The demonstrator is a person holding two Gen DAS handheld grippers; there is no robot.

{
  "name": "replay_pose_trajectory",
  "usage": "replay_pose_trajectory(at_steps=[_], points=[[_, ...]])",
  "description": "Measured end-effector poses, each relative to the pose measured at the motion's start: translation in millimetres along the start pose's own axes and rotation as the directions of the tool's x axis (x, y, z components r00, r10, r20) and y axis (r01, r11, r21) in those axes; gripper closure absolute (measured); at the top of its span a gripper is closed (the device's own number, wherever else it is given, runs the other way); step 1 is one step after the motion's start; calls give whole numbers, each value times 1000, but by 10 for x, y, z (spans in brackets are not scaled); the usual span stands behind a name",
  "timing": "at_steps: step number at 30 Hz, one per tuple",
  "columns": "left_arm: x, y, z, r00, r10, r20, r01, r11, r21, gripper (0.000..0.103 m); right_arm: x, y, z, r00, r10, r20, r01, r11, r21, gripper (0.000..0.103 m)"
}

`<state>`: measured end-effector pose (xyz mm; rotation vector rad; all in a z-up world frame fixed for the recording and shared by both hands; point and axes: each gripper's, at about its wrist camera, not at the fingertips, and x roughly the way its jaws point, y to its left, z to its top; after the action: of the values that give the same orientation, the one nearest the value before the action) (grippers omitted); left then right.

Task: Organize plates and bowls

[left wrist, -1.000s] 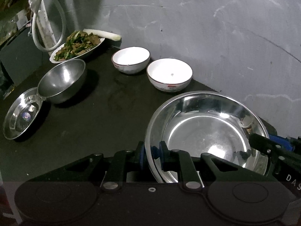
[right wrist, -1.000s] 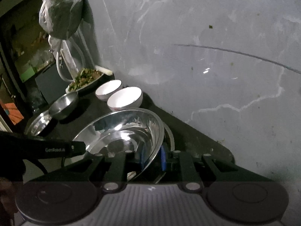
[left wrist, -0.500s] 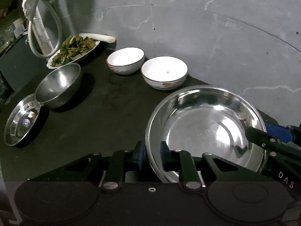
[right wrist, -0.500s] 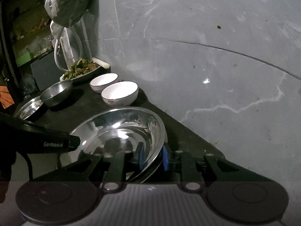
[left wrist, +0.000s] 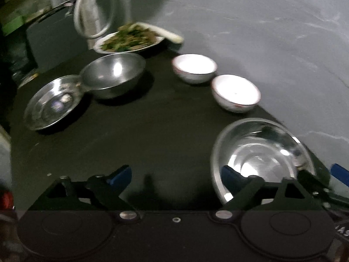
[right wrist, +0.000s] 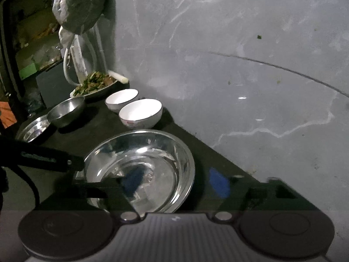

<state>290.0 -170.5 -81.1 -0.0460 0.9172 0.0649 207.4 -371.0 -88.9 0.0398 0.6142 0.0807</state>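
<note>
Steel basin (right wrist: 139,166) sits on the dark counter (left wrist: 157,135) near the wall, released: left gripper (left wrist: 174,174) and right gripper (right wrist: 174,183) are both opening, pressing nothing. White bowls (left wrist: 235,92), small steel bowl (left wrist: 113,74) and steel plate (left wrist: 52,104) seem unsorted.

The right gripper (right wrist: 175,184) is opening, its blue-padded fingers (right wrist: 218,184) standing wide to either side of the near rim of a large steel basin (right wrist: 152,152) that rests on the dark counter (right wrist: 91,135), neither pad pressing it. The left gripper (right wrist: 72,163) reaches in from the left to the basin's far rim. Beyond stand two white bowls (right wrist: 140,112), a small steel bowl (right wrist: 66,110), a steel dish (right wrist: 35,128) and a plate of stir-fried greens (right wrist: 94,85) along the grey wall (right wrist: 240,65).
</note>
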Motion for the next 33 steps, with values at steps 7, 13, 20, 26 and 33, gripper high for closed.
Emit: replay_pose_trajectory(at_steps=[7, 13, 20, 26, 33], points=[[-69, 460, -99, 995, 97, -6, -97, 988, -117, 1, 11, 132, 28, 999, 37, 21, -37, 999, 2, 0], [-103, 872, -175, 986, 162, -41, -167, 957, -235, 1, 61, 321, 83, 996, 90, 19, -90, 995, -35, 0], [-174, 1397, -288, 963, 255, -86, -269, 903, -337, 1, 114, 551, 146, 990, 140, 14, -138, 988, -70, 0], [-272, 1933, -336, 945, 305, -115, -323, 827, -460, 1, 250, 857, 285, 982, 191, -17, -191, 974, -119, 0], [-363, 2444, -338, 936, 347, -55, -327, 805, -496, 1, 552, 1305, 613, 968, 236, -84, -247, 956, -160, 0]])
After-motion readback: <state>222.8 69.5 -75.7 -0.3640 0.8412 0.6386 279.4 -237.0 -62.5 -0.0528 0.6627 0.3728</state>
